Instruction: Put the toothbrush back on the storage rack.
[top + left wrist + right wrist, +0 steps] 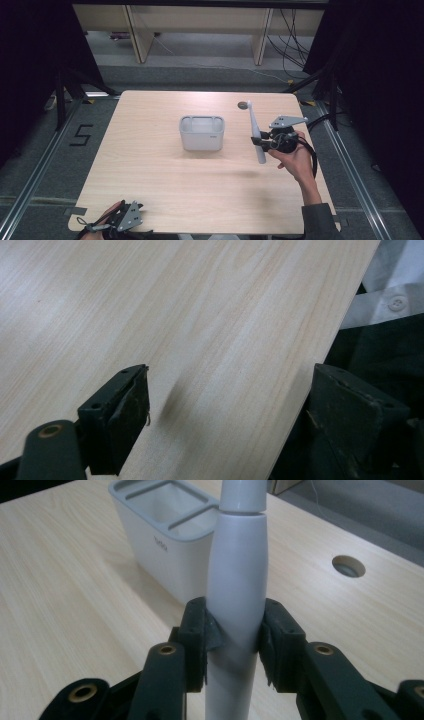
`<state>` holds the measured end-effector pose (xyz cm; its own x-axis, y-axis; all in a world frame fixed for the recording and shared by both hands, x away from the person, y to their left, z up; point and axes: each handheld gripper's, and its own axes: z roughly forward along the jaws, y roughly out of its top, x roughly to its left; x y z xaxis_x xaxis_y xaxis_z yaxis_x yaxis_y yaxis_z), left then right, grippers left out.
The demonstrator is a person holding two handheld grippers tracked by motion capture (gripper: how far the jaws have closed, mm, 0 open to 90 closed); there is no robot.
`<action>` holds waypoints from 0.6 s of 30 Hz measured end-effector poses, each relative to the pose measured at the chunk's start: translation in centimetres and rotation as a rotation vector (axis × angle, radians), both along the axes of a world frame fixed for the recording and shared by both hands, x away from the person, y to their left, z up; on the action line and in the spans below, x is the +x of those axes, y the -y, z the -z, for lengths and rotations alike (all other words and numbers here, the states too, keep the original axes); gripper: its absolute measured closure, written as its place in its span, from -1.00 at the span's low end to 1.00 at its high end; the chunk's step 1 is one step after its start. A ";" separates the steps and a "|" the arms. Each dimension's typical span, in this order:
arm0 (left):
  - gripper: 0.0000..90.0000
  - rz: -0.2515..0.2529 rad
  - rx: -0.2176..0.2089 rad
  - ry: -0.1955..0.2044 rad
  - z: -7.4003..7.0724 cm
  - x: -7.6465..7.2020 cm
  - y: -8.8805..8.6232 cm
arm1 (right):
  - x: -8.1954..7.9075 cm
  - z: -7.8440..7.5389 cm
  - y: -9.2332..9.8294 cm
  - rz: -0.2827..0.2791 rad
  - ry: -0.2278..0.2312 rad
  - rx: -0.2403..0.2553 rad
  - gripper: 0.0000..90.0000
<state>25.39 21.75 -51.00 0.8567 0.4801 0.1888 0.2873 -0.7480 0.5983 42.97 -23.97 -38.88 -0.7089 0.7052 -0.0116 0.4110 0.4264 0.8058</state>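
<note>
**Handle clamped upright, holder to its left**

A pale wood table [150, 180] stands on a grey floor, with dark curtains at both sides and desk legs and cables beyond its far edge. Near the table's middle sits a white holder [201, 133], open on top and split into compartments. The right gripper [235, 640], held above the right part of the table, has its jaws closed on a long white handle [237, 595], pads pressing both sides of its thicker lower part. The handle's long axis runs roughly upright, leaning a little, its slim end reaching toward the far edge by a round cable hole [242, 105]. The holder lies to the left of the handle, well apart from it; judged from this, the right hand is far the nearer to carry it across. The left gripper [220, 415] rests at the near left edge, jaws wide apart and holding nothing.
</note>
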 end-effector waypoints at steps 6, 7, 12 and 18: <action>-0.64 0.000 -0.003 0.002 -0.1 0.0 0.0 | 0.7 -0.7 -0.9 0.000 0.032 0.027 0.48; -0.64 0.001 -0.001 0.004 -0.1 0.0 0.0 | 0.7 -0.7 -1.2 0.016 0.034 0.051 0.48; -0.64 -0.002 -0.005 0.002 -0.1 -0.1 0.0 | 1.3 -1.1 -2.3 0.014 0.044 0.065 0.48; -0.64 0.001 -0.003 0.003 -0.1 -0.1 0.0 | 2.3 -1.1 -3.1 0.016 0.068 0.094 0.48</action>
<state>25.30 21.77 -50.89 0.8566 0.4797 0.1898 0.2850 -0.7467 0.6010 45.31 -20.82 -37.75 -0.6976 0.7165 0.0075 0.3600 0.3414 0.8683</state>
